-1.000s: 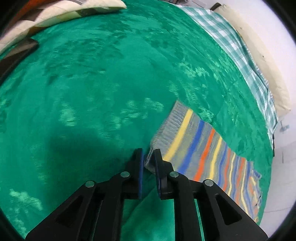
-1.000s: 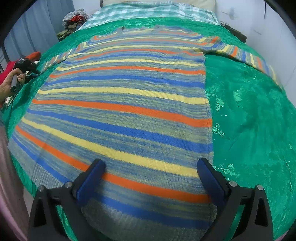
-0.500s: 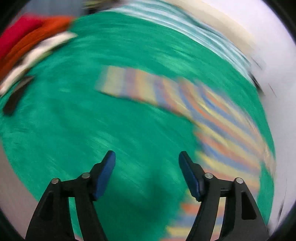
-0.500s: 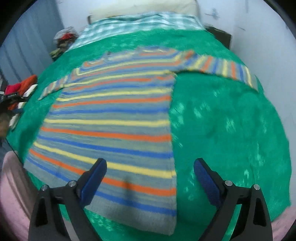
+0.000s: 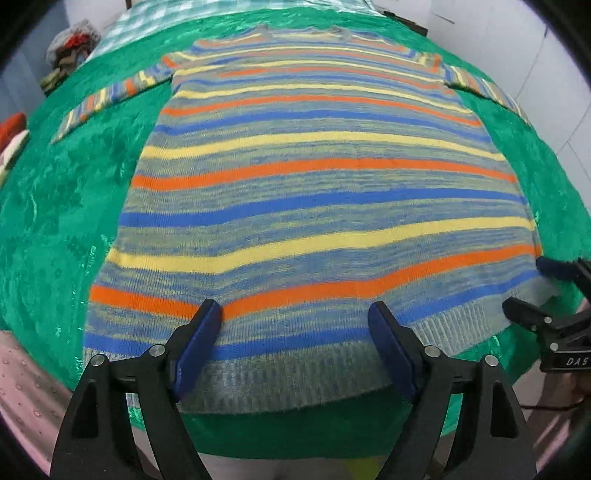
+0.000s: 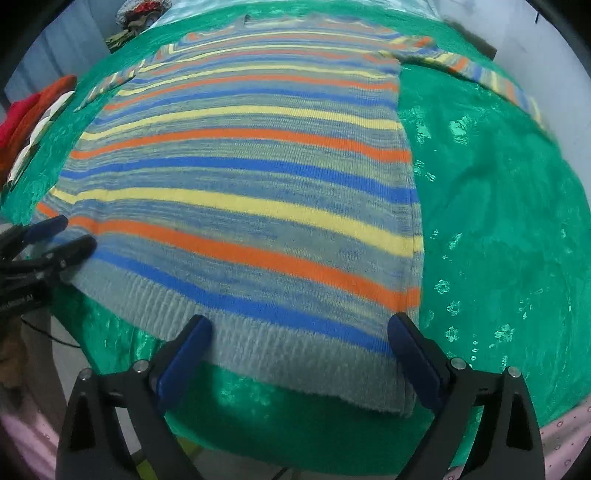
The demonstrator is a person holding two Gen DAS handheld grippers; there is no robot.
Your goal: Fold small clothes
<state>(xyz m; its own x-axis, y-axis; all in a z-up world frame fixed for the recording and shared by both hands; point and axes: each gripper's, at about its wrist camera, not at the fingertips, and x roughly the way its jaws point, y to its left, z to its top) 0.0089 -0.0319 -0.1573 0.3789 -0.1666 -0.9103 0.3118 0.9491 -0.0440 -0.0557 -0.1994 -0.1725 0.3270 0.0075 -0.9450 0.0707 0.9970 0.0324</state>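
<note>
A green blanket (image 5: pixel 55 206) is covering the bed, with the striped sweater (image 5: pixel 314 206) lying flat on it, sleeves spread. The left gripper (image 5: pixel 295 332) is opening above the hem, pinching nothing; the right gripper (image 6: pixel 299 343) is hovering spread over the hem's right corner.

left gripper (image 5: pixel 295 325) off sleeve, opening over sweater (image 5: pixel 314 192) hem

A bedroom at home. A bed (image 5: pixel 55 206) under a green blanket, checked sheet (image 5: pixel 155 14) at its head. Clothes heaped (image 6: pixel 26 122) alongside.
</note>
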